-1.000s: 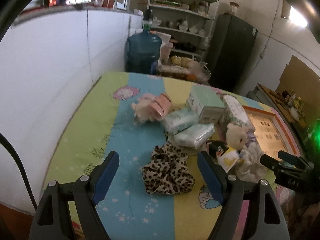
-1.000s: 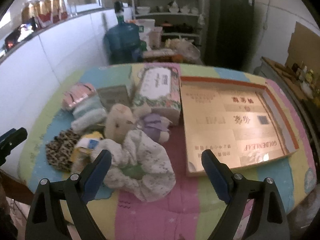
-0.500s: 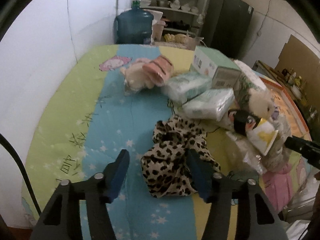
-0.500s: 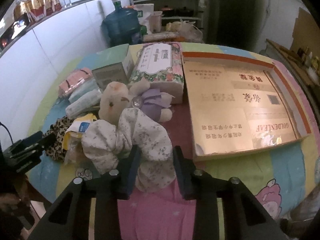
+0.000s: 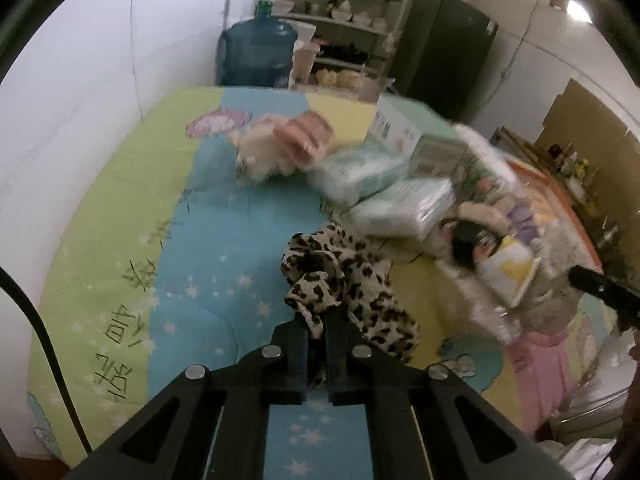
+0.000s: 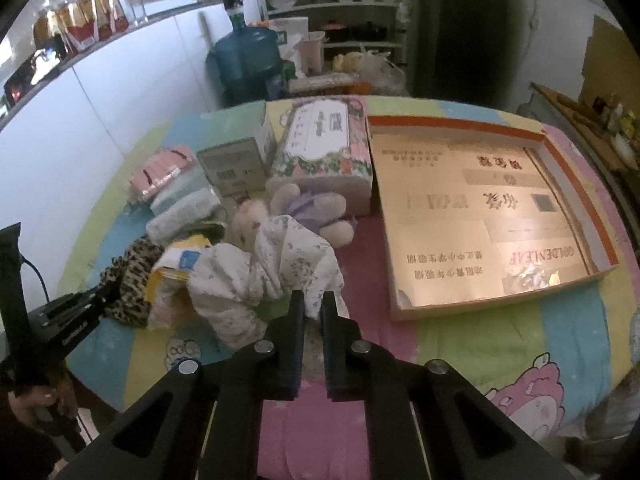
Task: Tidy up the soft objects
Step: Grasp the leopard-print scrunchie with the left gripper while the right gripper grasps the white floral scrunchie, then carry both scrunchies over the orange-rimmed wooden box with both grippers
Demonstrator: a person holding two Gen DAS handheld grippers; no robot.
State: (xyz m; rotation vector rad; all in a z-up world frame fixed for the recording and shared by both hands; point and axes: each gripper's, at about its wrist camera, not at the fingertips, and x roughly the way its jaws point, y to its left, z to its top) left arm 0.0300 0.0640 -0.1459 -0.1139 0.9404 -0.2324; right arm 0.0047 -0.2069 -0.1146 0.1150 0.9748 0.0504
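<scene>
Left gripper has just closed, pinching leopard cloth. Right gripper has just closed on floral cloth, apparently its near edge.

Change over the interval. The left tool, whose jaws had stood wide apart over the striped quilt, descended toward the leopard-print scrunchie; its jaws had just been closing and ended pinched on the scrunchie's near edge, with a fold of the fabric drawn up between them. The right tool, first spread wide on either side of the floral white scrunchie, had likewise just been closing and finished clamped on the near edge of that scrunchie. Relative to the leopard-print scrunchie, the tissue packs and the plush toys lay nearer in the left wrist view.
</scene>
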